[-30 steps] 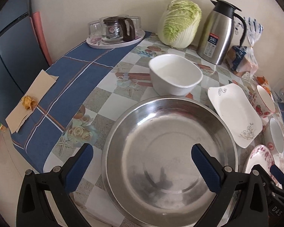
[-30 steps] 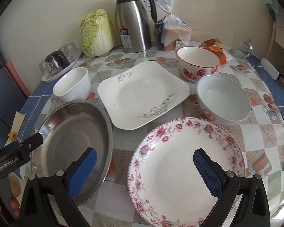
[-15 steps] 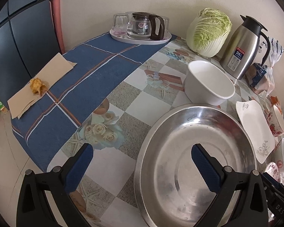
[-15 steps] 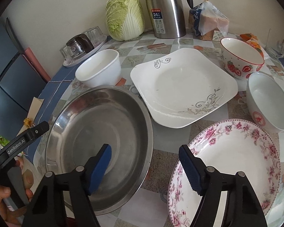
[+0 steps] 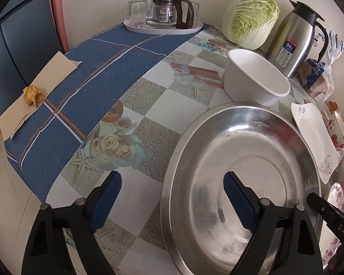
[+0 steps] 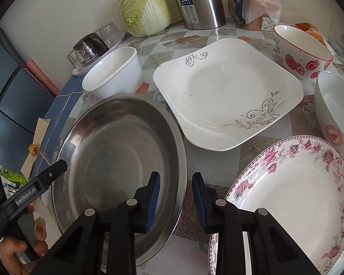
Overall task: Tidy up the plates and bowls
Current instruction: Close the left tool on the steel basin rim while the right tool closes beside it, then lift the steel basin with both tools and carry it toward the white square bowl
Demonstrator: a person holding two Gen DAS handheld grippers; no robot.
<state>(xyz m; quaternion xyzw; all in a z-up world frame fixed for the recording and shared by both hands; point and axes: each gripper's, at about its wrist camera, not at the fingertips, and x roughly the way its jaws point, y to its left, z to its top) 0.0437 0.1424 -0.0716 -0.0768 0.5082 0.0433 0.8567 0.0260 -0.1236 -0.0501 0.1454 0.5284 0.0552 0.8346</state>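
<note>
A large steel plate [image 5: 245,178] [image 6: 117,151] lies at the table's near edge. My left gripper [image 5: 172,197] is open and straddles its left rim, one finger inside and one outside. My right gripper [image 6: 176,194] is partly closed with its jaws either side of the plate's right rim, a gap still showing. A white bowl [image 5: 256,78] [image 6: 114,73] stands behind the steel plate. A square white plate [image 6: 227,100], a floral plate [image 6: 293,197], a strawberry bowl [image 6: 302,50] and a plain white bowl [image 6: 332,110] lie to the right.
A cabbage [image 5: 252,18], a steel thermos [image 5: 293,39], a bread bag [image 6: 254,4] and a tray with a glass pot and cups [image 5: 165,16] line the wall. Paper with a peel [image 5: 34,94] lies on the blue cloth at left.
My right gripper moved left to the steel plate's right rim and narrowed its jaws. My left gripper shifted left, and its fingers came closer together around the left rim.
</note>
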